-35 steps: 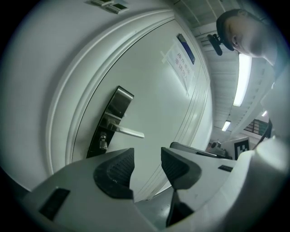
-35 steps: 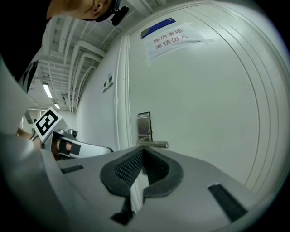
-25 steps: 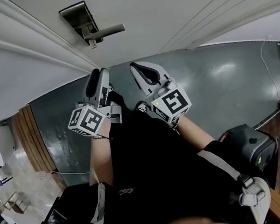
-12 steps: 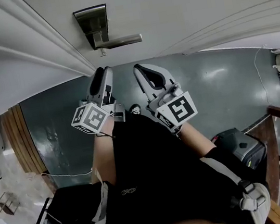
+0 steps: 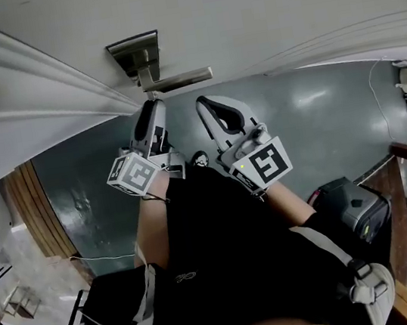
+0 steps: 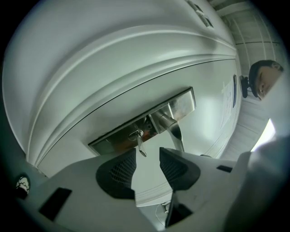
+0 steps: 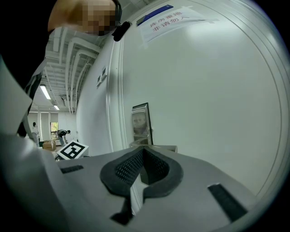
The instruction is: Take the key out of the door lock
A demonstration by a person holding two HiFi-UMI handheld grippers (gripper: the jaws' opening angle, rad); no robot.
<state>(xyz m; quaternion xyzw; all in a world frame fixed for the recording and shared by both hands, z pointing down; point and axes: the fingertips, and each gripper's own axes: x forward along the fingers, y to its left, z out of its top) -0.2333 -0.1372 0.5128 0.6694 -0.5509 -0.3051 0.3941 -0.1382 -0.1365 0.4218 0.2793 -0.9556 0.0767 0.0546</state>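
Left tool at the lock, right one idle beside it

The left tool (image 6: 147,165) angles up at the key (image 6: 141,146), which hangs in the door lock (image 6: 135,134) just ahead of its closing, empty jaws. The right tool (image 7: 142,154) is held alongside, clenched on nothing.

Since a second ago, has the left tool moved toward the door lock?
Yes. The left tool has closed in on the lock plate, its tips now just below it. Its jaws are closing, the key just beyond them, ungripped.
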